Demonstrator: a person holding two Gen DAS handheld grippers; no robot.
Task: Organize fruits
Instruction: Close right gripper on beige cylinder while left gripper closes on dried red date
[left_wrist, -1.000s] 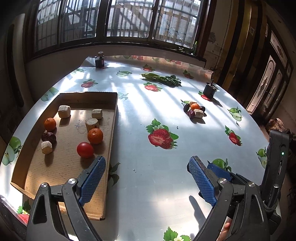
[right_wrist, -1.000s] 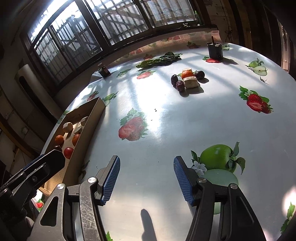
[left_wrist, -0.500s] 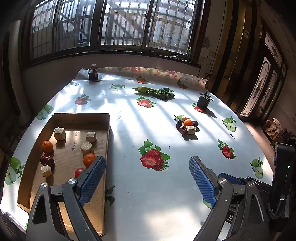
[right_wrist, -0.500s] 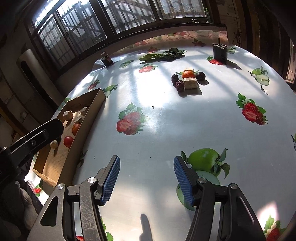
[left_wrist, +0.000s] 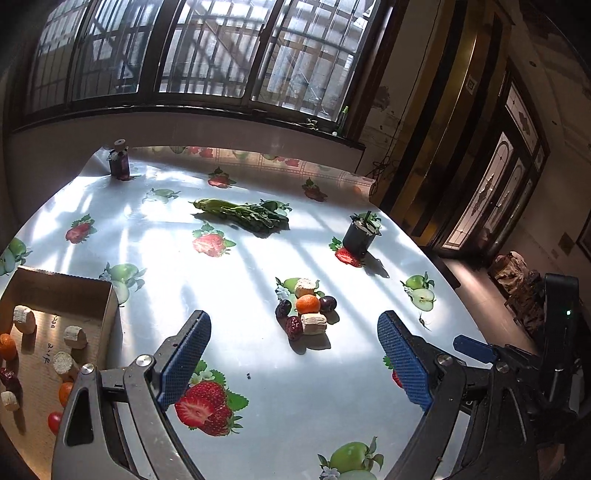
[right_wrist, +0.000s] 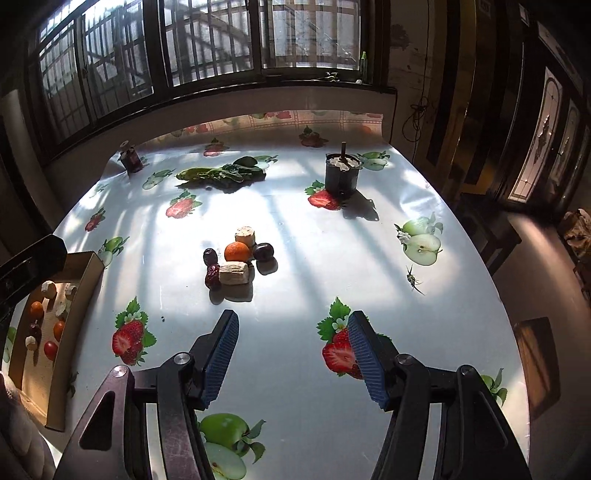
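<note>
A small heap lies mid-table: an orange tangerine (left_wrist: 307, 304) (right_wrist: 237, 252), a dark plum (left_wrist: 327, 303) (right_wrist: 263, 252), two red dates (left_wrist: 294, 326) (right_wrist: 212, 276) and two pale cut chunks (left_wrist: 313, 324) (right_wrist: 233, 273). A cardboard tray (left_wrist: 66, 291) (right_wrist: 79, 291) at the left holds tangerines, a tomato, a date and several pale chunks. My left gripper (left_wrist: 293, 354) stands open and empty, short of the heap. My right gripper (right_wrist: 291, 345) is open too, empty, nearer than the heap. The left gripper's body (right_wrist: 29, 264) shows above the tray in the right wrist view.
A bunch of leafy greens (left_wrist: 242, 214) (right_wrist: 221, 173) lies at the far side. A dark pot (left_wrist: 360, 232) (right_wrist: 341, 171) stands far right, a small dark jar (left_wrist: 119, 164) (right_wrist: 131, 158) far left. The table (left_wrist: 258, 369) ends at the right above a dark floor.
Both grippers have swung right and risen, away from the tray toward the heap, which now sits nearer and more central in both views. The tray has slid toward the left edge.
</note>
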